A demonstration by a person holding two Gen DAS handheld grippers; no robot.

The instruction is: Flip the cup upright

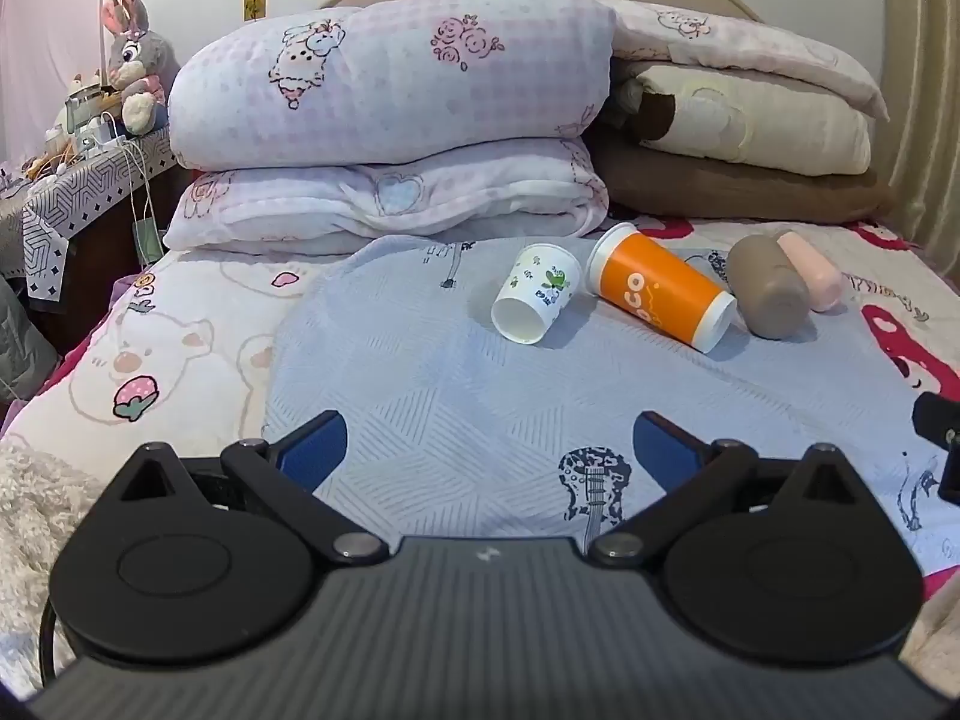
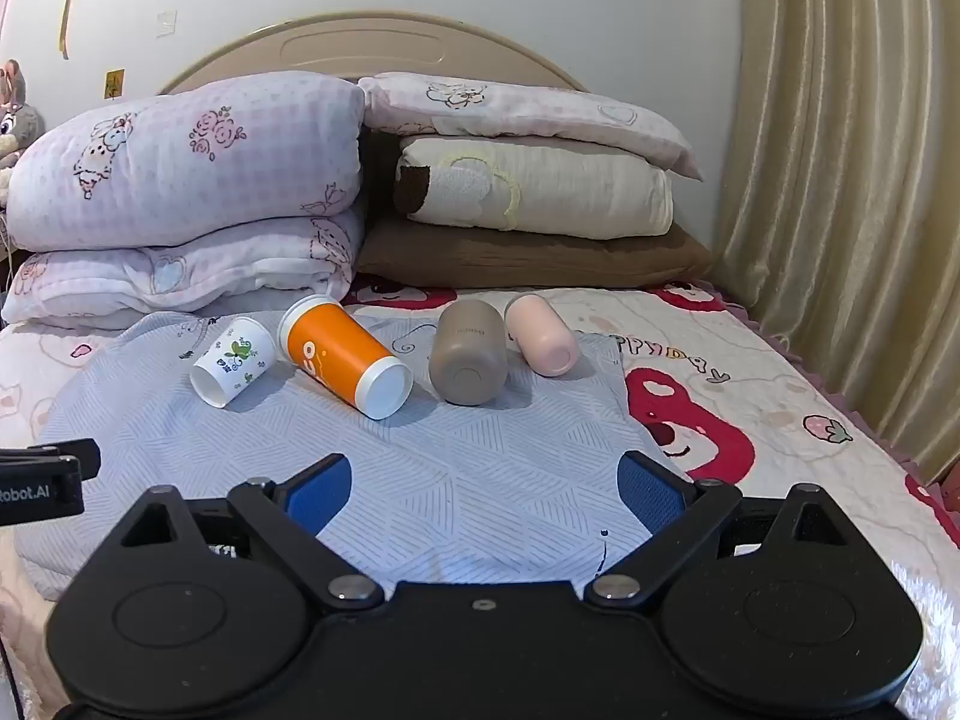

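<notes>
Four cups lie toppled on the pale blue patterned cloth (image 2: 420, 480); the small white paper cup with green print (image 1: 536, 300) is probably first. Both the left gripper (image 1: 489, 450) and right gripper (image 2: 486, 492), held empty with fingers apart, should be closed across its wall, not its soft rim.

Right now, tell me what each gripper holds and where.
Nothing. The left gripper and right gripper are both open, short of the four cups lying on the bed.

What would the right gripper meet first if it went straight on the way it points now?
Probably the taupe cup, lying on its side on the blue cloth roughly ahead of the open right gripper. Depth is unclear; the orange cup lies just left of that line.
</notes>
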